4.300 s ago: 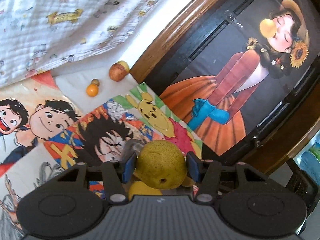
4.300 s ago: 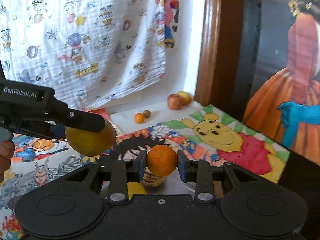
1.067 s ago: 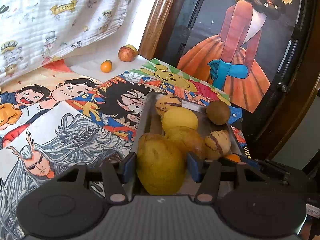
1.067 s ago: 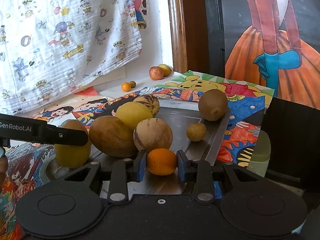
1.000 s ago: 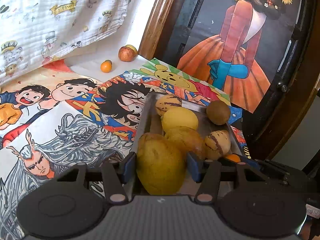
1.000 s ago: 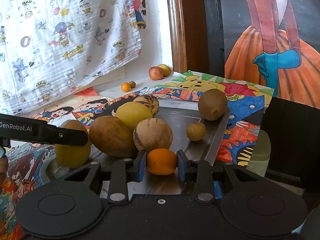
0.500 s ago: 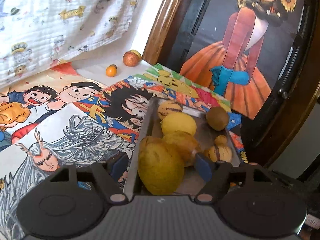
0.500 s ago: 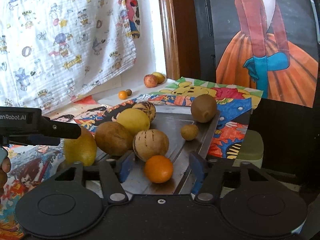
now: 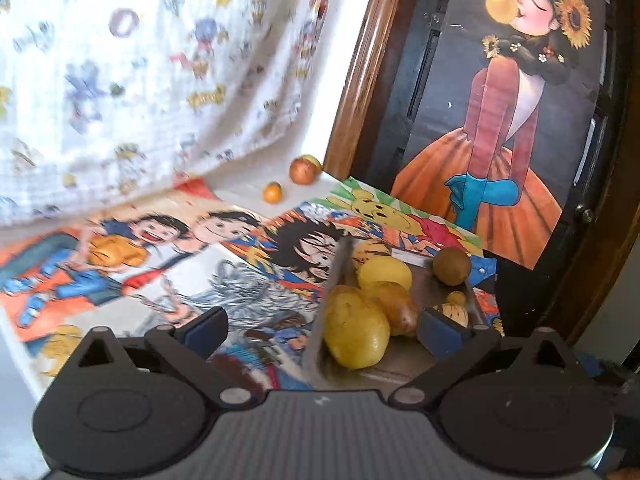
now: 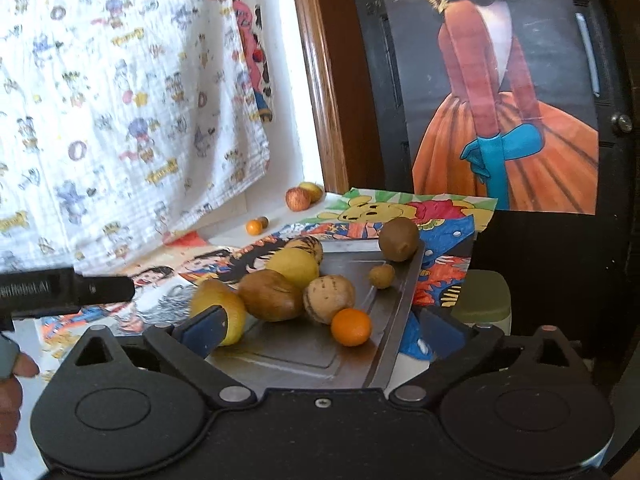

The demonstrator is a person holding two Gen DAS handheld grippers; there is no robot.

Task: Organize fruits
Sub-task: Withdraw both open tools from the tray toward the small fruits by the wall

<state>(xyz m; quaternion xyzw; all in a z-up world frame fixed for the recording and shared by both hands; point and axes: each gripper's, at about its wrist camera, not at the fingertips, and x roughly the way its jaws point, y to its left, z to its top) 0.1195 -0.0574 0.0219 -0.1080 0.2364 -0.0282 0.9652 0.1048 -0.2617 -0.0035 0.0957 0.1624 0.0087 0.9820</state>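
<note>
A metal tray (image 10: 400,300) on the cartoon-covered table holds several fruits. The yellow pear (image 9: 356,332) lies at its near left end, and the orange (image 10: 351,327) rests near its front right rim. My left gripper (image 9: 324,328) hangs just behind the pear with its jaws opening; the blue pads stand far off the fruit. My right gripper (image 10: 320,332) is behind the orange with its jaws also opening, and neither pad touches it. A brown fruit (image 10: 270,295), a lemon (image 10: 292,267), a striped fruit (image 10: 329,298) and a kiwi (image 10: 399,239) fill the tray.
An apple (image 10: 298,199) and a small orange (image 10: 254,227) lie loose at the table's back by the wooden frame (image 10: 320,80). A white printed cloth (image 10: 120,100) hangs on the left. A dark panel with a poster (image 10: 500,120) stands behind. A hand (image 10: 12,380) shows at the left edge.
Both grippers opened wide, letting go of the pear and the orange, which now lie in the tray. Both have drawn back and risen a little.
</note>
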